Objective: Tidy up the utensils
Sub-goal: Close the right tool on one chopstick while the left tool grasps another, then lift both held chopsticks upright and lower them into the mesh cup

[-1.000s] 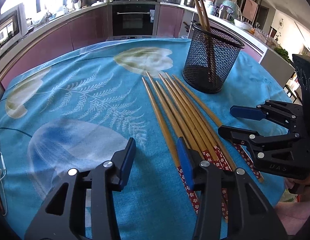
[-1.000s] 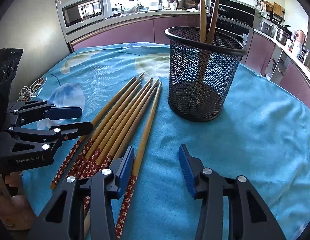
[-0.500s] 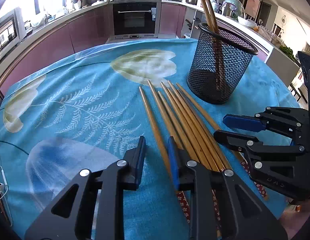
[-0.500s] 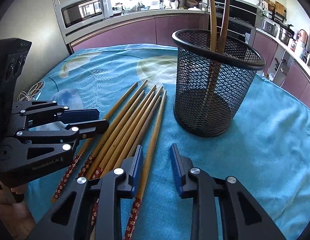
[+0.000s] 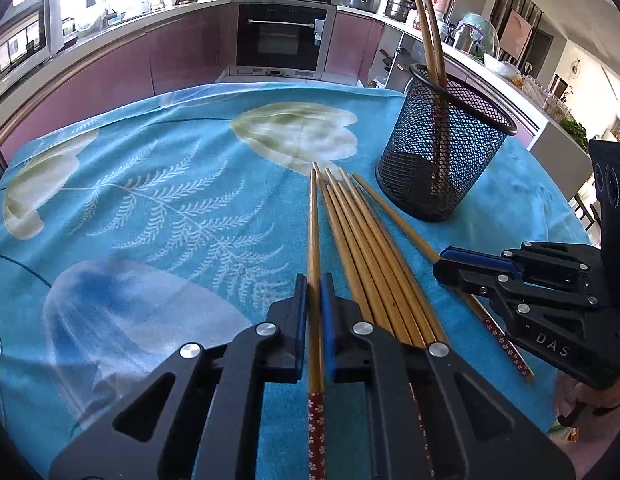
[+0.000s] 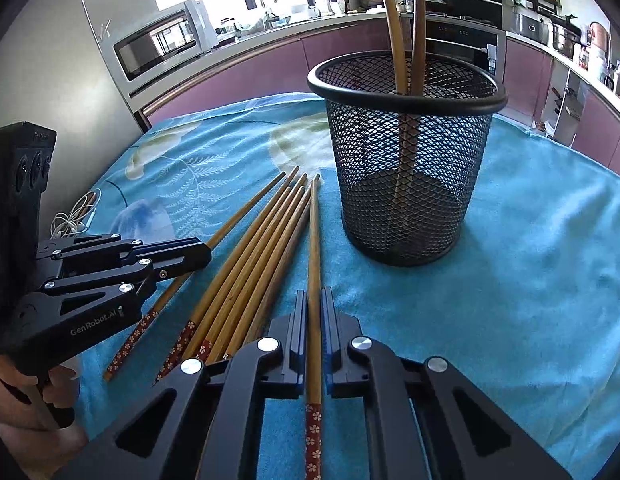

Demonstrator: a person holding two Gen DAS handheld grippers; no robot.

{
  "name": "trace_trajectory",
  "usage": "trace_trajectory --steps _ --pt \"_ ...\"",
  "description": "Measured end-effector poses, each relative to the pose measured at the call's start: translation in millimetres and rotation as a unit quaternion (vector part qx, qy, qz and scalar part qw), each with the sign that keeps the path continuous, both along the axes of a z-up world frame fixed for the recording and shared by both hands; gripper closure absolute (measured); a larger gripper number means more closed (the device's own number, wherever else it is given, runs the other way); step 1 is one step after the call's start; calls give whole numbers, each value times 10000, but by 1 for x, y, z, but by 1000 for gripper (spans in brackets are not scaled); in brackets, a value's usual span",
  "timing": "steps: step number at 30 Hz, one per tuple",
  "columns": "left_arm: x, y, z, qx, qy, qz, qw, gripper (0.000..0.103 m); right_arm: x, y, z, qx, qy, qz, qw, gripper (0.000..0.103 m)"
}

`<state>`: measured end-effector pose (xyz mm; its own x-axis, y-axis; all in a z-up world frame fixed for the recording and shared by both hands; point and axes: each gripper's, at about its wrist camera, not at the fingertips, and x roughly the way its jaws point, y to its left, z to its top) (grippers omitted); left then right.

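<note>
left wrist view: the left hand-held gripper (image 5: 314, 292) is clamped narrow on a single chopstick (image 5: 313, 240), the outermost of the row on its side, held well back toward its patterned end. the remaining chopsticks (image 5: 369, 256) lie side by side on the blue cloth of the desk (image 5: 150, 200), just beside the held one. risk: with so much stick ahead of the grip, the tip may swing and sweep its neighbours out of line. the mesh holder (image 5: 441, 152) stands near the far tips with two sticks already upright in it. open cloth lies away from the row; the desk edge falls off beyond the holder.

right wrist view: the right hand-held gripper (image 6: 313, 312) is likewise closed on one chopstick (image 6: 313, 248) at the opposite side of the row (image 6: 246, 264), nearest the holder (image 6: 405, 160). risk: the tip may catch the rim or mesh and tip the holder, which looks light, though that cannot be confirmed. the other hand-held gripper (image 6: 198, 252) sits close by, so both lifting together could clash. clear cloth lies past the holder.
</note>
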<state>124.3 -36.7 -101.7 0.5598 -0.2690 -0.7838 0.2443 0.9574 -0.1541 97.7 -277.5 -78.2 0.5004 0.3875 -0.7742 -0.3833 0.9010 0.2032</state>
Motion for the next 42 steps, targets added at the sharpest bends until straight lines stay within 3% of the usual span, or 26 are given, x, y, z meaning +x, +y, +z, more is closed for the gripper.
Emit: trace_trajectory --steps 11,24,33,42 --pt "-17 11 28 -443 -223 -164 9986 95 -17 -10 24 519 -173 299 9981 97" --pt "-43 24 78 -1085 -606 -458 9912 95 -31 -32 62 1139 -599 336 9911 97" --pt "-57 33 109 -1407 -934 -526 9842 95 -33 -45 85 1311 -981 272 9861 97" --pt "-47 27 129 -1591 -1157 -502 9792 95 -27 -56 111 1311 -1355 219 9818 97"
